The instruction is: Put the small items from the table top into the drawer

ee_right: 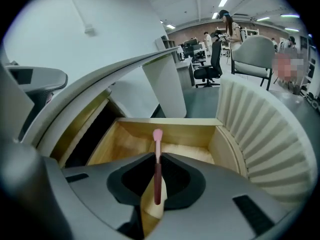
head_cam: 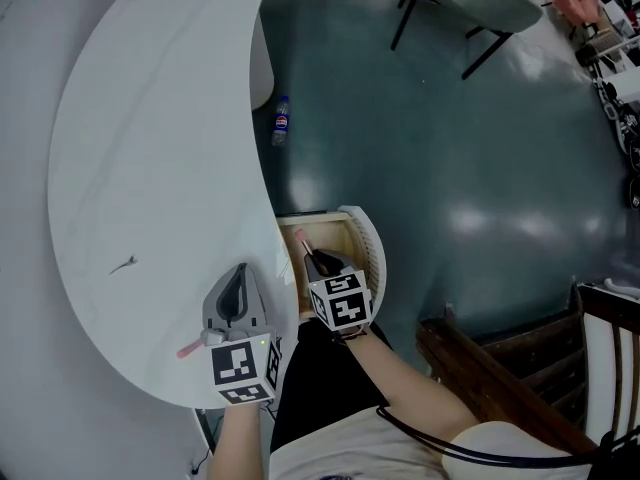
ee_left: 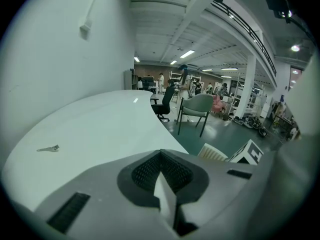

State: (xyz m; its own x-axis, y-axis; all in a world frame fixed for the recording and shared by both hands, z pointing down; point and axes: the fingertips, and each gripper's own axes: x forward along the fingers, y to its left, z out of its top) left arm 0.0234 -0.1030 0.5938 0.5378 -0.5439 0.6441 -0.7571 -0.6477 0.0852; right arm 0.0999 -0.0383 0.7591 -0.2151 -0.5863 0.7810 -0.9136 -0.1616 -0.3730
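Looking down in the head view, we find most of the drawer point(head_cam: 372, 253) covered. The right gripper point(head_cam: 322, 260) and its marker cube sit over the wooden well, so only the left wall and the ribbed white front show at the middle of the frame. The right gripper view fills this in. Its jaws are pinching a slim stick point(ee_right: 157, 164) with a dark red shaft and a pink tip, held at that frame's centre above the drawer's pale wooden floor. The stick's rear end is lost in the dark recess, and we cannot tell whether the tip touches the wood. The left gripper point(head_cam: 238, 280) hangs at the lower left over the curved edge of the counter point(head_cam: 150, 148), its jaws pressed together at the tips with nothing between them. A pink end point(head_cam: 188, 349) pokes out beside its body, and the rest is hidden, so we cannot say what it is. A small dark clip point(head_cam: 124, 264) lies apart on the broad white surface at centre left, too small to make out. The counter's edge sweeps from top centre to the bottom, touching the drawer's left side. To the right lies dark floor, with a bottle point(head_cam: 281, 120) by the edge above and a wooden chair point(head_cam: 480, 368) cut off at lower right.
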